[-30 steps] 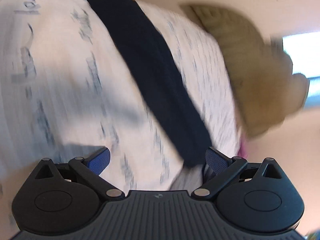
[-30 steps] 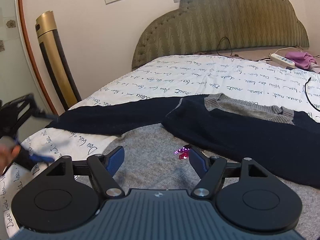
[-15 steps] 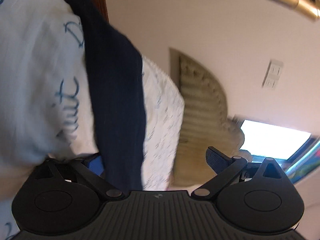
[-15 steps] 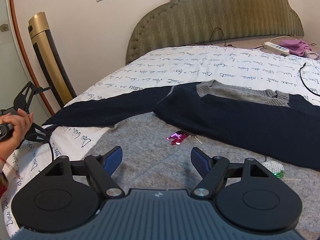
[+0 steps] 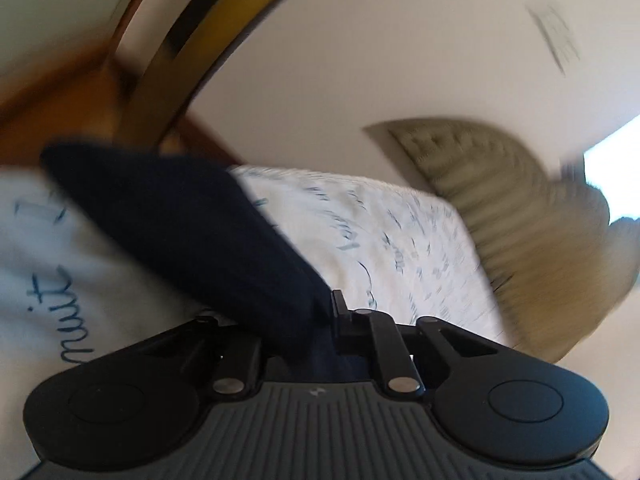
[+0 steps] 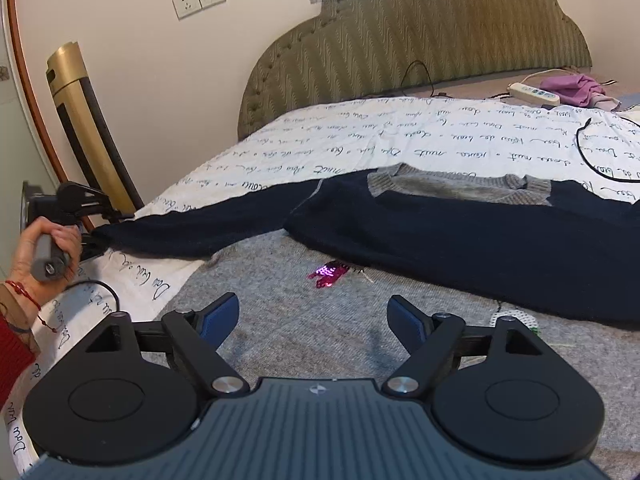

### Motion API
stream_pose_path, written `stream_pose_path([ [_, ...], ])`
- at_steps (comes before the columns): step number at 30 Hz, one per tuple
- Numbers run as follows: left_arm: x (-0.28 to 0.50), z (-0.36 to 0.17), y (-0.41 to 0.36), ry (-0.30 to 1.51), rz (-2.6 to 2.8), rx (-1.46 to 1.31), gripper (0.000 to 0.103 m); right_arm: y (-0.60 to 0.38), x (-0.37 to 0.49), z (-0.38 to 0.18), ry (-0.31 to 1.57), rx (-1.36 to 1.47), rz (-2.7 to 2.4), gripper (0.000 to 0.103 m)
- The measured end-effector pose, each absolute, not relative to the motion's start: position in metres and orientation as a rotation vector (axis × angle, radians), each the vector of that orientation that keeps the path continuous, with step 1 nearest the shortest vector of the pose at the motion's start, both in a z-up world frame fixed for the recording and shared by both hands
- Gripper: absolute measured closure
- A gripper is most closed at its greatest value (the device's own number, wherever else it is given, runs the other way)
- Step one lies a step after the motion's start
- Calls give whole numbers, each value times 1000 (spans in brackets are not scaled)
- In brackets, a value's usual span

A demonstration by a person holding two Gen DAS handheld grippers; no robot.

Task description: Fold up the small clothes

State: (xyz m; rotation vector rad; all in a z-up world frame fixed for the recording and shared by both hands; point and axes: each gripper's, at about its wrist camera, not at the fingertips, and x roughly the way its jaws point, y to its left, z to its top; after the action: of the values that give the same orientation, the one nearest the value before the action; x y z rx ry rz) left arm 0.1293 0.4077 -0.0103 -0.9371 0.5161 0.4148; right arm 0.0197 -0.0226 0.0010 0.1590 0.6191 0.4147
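Sweater lies flat on bed, collar toward headboard, grey body nearest right tongs, 1 sleeve stretched out to bed's left edge. Left tongs have just snapped closed on that sleeve's cuff, likely so sleeve can be carried across body for the 1st fold. Right tongs, jaws just widening, nothing between them, hover over grey hem area, probably ready to pin or grab it.

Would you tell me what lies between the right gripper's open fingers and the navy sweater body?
In the right wrist view, grey knit fabric fills the stretch from the right gripper to the navy sweater, with a pink sequin patch lying on it.
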Motion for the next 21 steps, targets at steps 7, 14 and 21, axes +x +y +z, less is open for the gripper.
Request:
stream_pose_path([
  [7, 145, 55, 239, 468, 55, -227, 90, -45, 23, 1, 599, 210, 353, 15],
  [14, 115, 10, 73, 573, -351, 510, 52, -88, 21, 5, 491, 387, 247, 15],
  [21, 63, -31, 37, 470, -291, 848, 23, -109, 40, 4, 529, 427, 249, 14],
])
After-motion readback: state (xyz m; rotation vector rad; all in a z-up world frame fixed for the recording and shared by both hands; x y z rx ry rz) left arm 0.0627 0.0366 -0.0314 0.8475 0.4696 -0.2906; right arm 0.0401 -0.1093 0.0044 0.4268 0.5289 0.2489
